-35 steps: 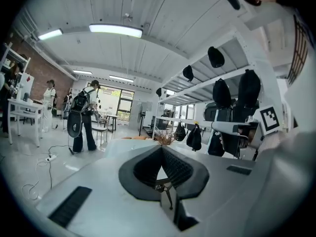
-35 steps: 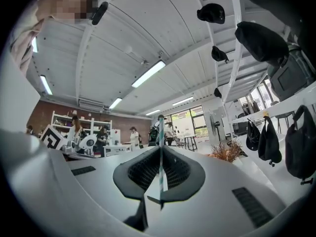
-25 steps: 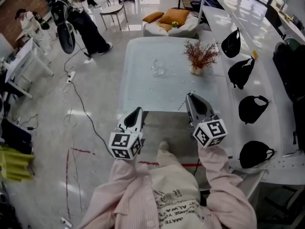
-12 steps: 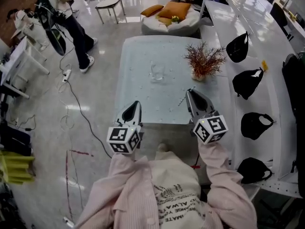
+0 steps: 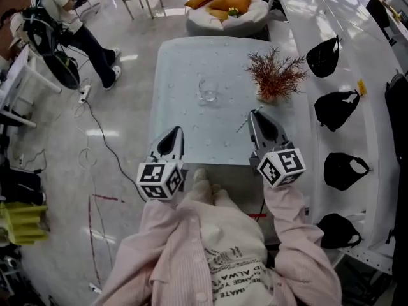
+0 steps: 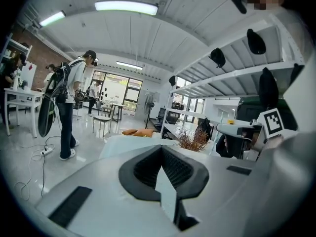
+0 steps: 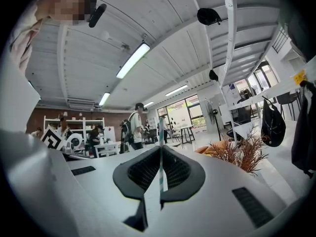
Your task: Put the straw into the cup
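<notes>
A clear cup (image 5: 207, 89) stands upright near the middle of the pale glass table (image 5: 185, 62). My right gripper (image 5: 254, 115) hovers over the table's near right part, short of the cup and to its right. It is shut on a thin white straw with teal stripes (image 7: 160, 168), which runs upright between the closed jaws; its end pokes out beside the fingers as the straw (image 5: 241, 127). My left gripper (image 5: 173, 133) hangs at the table's near left edge, jaws closed with nothing in them (image 6: 161, 151). The cup does not show in either gripper view.
A dried reddish plant (image 5: 275, 75) in a small pot stands on the table's right side, close beyond the right gripper. A white shelf (image 5: 376, 107) with black caps runs along the right. Cushions (image 5: 226, 8) lie past the table. People and floor cables (image 5: 95, 132) are at left.
The view has closed in on the table. Both grippers have gone forward from short of the near edge to over it, the right still clamping the straw.
</notes>
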The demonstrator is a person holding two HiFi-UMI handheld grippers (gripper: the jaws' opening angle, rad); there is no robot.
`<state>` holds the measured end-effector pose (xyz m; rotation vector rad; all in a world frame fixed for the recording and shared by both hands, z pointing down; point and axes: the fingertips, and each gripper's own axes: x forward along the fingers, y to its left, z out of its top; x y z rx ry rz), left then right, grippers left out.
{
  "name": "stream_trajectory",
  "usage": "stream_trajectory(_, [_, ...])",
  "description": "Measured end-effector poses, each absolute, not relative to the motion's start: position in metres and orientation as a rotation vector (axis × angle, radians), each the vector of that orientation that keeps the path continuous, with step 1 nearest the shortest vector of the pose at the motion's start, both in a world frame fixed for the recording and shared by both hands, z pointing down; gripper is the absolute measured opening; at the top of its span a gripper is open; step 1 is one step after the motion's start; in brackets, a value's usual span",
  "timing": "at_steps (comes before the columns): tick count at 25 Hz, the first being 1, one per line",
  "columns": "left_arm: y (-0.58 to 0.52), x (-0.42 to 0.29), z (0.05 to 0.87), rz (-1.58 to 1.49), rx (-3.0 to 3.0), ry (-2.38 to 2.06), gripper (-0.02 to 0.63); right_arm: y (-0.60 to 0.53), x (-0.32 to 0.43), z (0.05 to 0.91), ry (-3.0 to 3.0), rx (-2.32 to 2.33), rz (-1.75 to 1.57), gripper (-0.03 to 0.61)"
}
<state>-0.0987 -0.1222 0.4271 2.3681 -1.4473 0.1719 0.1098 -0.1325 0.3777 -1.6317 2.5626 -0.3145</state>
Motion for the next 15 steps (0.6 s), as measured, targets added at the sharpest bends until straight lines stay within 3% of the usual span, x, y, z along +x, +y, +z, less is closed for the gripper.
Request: stream_trajectory(15, [-0.231, -0.094, 0.461, 0.183, 2.308, -1.383, 0.0, -0.243, 0.115, 0.393, 2.499, -1.695, -0.332, 0.012])
